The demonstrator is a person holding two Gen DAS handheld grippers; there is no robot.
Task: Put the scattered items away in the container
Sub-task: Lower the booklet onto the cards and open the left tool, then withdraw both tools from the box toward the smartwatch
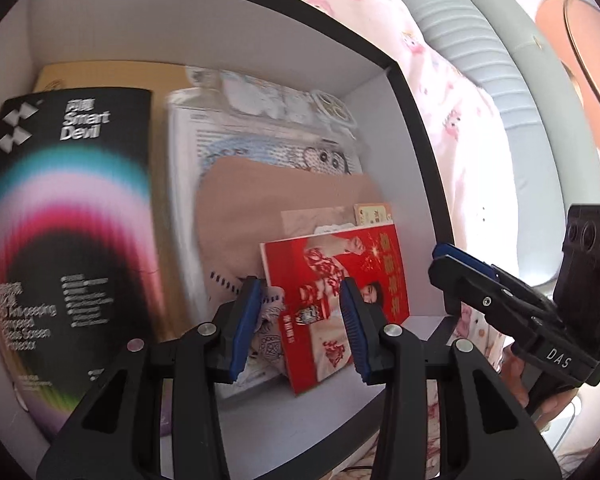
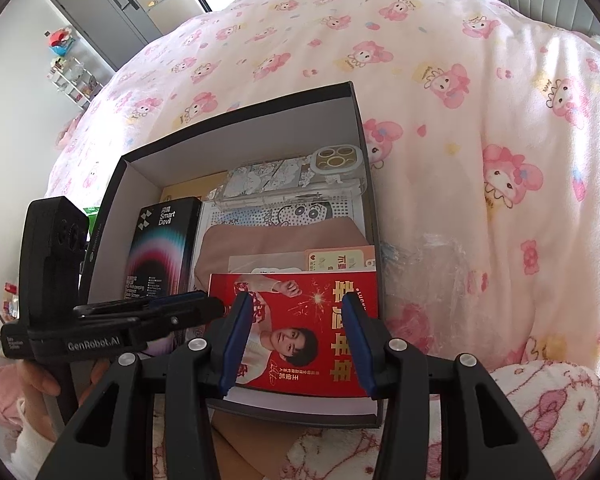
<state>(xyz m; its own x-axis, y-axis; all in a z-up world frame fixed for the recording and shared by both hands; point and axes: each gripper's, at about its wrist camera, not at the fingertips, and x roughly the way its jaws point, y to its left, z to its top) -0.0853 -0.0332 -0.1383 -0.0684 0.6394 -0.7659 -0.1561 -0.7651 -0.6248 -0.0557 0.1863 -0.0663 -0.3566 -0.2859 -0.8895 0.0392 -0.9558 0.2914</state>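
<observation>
A dark-rimmed box [image 1: 420, 140] [image 2: 240, 116] with a white inside lies on the bed. It holds a black Smart Devil package [image 1: 68, 220] [image 2: 160, 248], a red card [image 1: 340, 272] [image 2: 300, 300] leaning at the near wall, a tan pouch [image 1: 268, 208] [image 2: 268, 240], a cartoon sheet [image 1: 300, 156] [image 2: 300, 210] and a clear phone case [image 1: 276, 100] [image 2: 300, 176]. My left gripper [image 1: 300, 320] [image 2: 212, 304] hovers open over the box beside the red card's left edge. Above the near wall my right gripper [image 2: 296, 336] [image 1: 456, 258] is open too. Nothing sits between either pair of pads.
A pink cartoon-print duvet [image 2: 460, 120] surrounds the box, with a crinkled clear wrapper [image 2: 432, 264] on it to the right. A padded grey headboard [image 1: 480, 60] is beyond. A person's hand [image 2: 40, 384] and fluffy sleeve [image 2: 540, 412] are near. A grey cabinet [image 2: 112, 12] stands far left.
</observation>
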